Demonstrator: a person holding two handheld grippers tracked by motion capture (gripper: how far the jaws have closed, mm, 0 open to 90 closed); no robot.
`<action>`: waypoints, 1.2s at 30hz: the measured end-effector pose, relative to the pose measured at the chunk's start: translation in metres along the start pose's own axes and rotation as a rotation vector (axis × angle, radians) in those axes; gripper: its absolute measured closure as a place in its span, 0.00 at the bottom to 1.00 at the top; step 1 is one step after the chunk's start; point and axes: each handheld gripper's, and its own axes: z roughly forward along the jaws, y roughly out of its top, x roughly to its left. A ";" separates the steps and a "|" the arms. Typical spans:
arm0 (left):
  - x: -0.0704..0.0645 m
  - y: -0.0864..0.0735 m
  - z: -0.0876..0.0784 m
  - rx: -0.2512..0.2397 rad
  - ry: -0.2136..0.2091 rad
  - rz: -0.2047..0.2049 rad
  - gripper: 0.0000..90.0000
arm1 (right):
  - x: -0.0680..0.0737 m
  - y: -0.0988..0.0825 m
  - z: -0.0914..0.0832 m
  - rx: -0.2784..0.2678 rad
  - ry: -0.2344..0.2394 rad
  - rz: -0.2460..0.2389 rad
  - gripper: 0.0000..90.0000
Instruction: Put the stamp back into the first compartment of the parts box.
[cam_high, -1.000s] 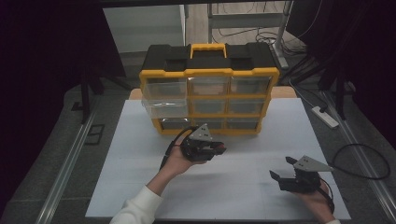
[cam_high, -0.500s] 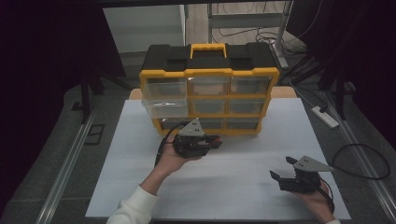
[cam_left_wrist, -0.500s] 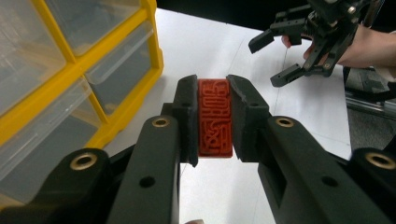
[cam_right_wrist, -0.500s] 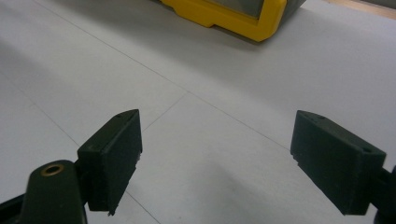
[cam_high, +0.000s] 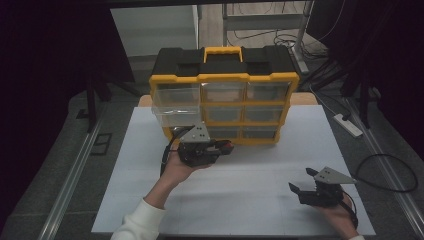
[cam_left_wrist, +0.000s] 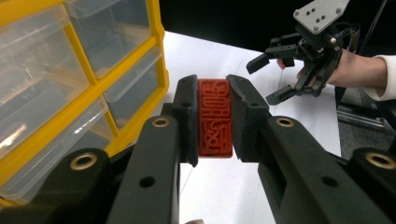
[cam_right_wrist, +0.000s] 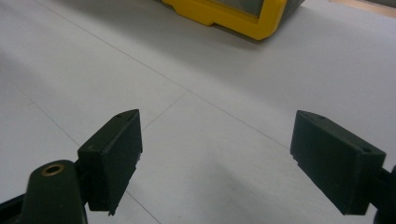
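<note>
Red carved block (cam_left_wrist: 215, 117) pinched in left gripper (cam_left_wrist: 214, 119), centre frame: keep level toward pulled-out drawer (cam_high: 173, 116); right gripper (cam_right_wrist: 215, 161) wide, empty.

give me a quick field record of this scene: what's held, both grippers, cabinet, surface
held item: red carved stamp-like block
left gripper: shut on the block, raised in front of the cabinet
right gripper: open, nothing between its jaws, low over the sheet
cabinet: yellow and black plastic drawer cabinet with clear drawers, one left drawer pulled out
surface: white sheet on the table
</note>
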 end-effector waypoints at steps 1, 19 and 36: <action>0.000 0.000 -0.001 -0.002 0.002 0.000 0.82 | 0.000 0.000 0.000 0.000 0.000 0.000 0.20; 0.002 0.007 -0.028 -0.072 0.034 -0.003 0.82 | 0.000 0.000 0.000 0.000 -0.001 -0.001 0.20; -0.002 0.016 -0.045 -0.128 0.067 -0.004 0.82 | 0.000 0.000 0.000 -0.003 -0.002 0.005 0.20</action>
